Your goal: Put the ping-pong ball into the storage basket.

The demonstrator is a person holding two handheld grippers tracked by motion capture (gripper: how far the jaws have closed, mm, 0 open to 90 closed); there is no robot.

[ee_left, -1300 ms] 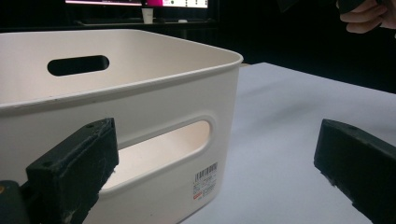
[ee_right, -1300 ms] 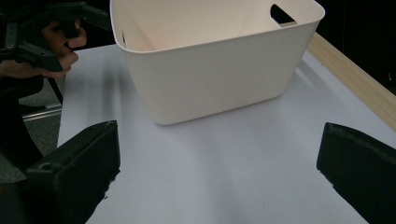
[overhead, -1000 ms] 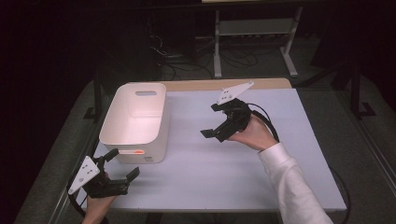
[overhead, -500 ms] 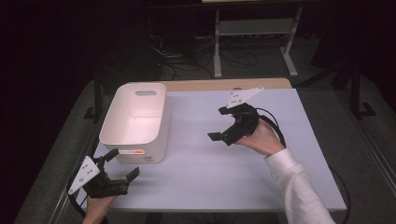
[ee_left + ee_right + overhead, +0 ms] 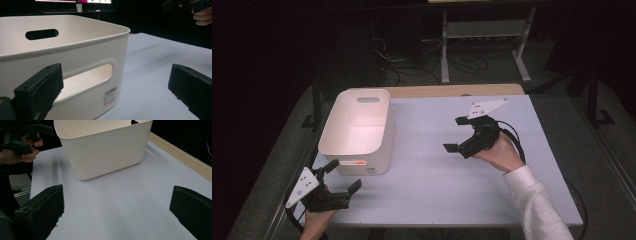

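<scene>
High view: the white bin [image 5: 357,131] stands upright on the left part of the pale table [image 5: 427,190], its slotted handle wall toward the near edge. The left gripper [image 5: 343,177] sits just in front of that wall at the table's near left corner, jaws spread wide and holding nothing; in the left gripper view the bin [image 5: 75,62] rises close between the parted jaws. The right gripper [image 5: 456,134] hovers over the right half of the table, well apart from the bin, jaws released and empty, pointing toward it.
</scene>
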